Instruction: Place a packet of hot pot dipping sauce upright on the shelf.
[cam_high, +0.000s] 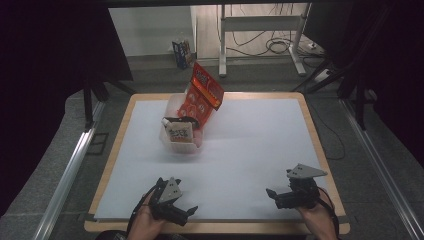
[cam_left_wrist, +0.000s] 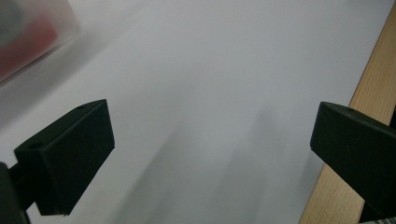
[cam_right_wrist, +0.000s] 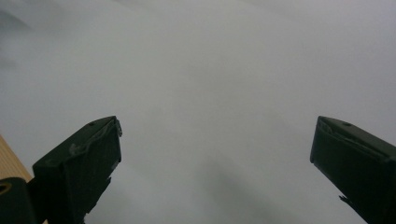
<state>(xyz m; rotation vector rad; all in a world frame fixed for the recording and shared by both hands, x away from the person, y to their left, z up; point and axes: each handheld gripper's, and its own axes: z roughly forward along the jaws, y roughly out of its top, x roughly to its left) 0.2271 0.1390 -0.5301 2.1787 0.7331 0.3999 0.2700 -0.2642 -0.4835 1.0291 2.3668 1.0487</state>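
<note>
A clear plastic bin (cam_high: 170, 142) stands on the white table sheet (cam_high: 250, 145) left of centre, towards the back. A tall red snack bag (cam_high: 201, 94) leans out of it, and a smaller beige-and-dark packet (cam_high: 179, 134) sits at its front. My left gripper (cam_high: 186, 212) rests near the front edge, held in a hand, jaws wide open over bare sheet. My right gripper (cam_high: 272, 195) sits at the front right, also open and holding nothing. A blurred corner of the bin (cam_left_wrist: 28, 37) shows at the upper left of the left gripper view.
The wooden table rim (cam_high: 320, 145) frames the sheet; its edge (cam_left_wrist: 369, 93) runs close beside my left gripper's far jaw. Dark curtains flank the table. A desk frame (cam_high: 260, 30), cables and a small carton (cam_high: 182, 52) stand on the floor behind.
</note>
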